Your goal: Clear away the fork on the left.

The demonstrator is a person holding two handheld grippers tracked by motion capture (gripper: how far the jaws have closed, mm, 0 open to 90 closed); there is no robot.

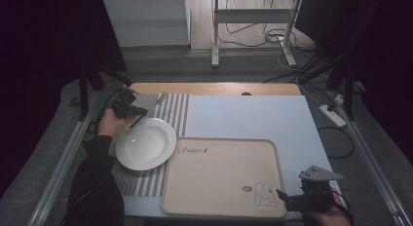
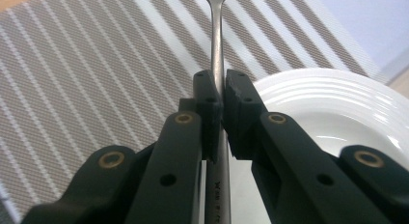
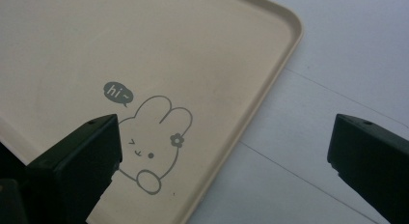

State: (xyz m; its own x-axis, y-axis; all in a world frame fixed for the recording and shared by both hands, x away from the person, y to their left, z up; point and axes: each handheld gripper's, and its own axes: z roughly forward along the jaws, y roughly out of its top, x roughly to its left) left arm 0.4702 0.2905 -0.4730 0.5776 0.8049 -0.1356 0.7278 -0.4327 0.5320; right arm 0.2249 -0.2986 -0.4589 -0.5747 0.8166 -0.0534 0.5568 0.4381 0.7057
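The left gripper [image 2: 219,96] pinched the fork [image 2: 218,35] by its handle beside the white plate [image 1: 146,144] over the striped mat [image 1: 171,109], prongs pointing away, while the right gripper [image 3: 226,151] hung wide open over the tray [image 1: 221,177].

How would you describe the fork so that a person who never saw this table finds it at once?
Start at the striped mat on the table's left half, where a white plate sits. The fork lies just beyond the plate, its handle pinched between the left gripper's fingers. It is the one slim, shiny metal thing there.
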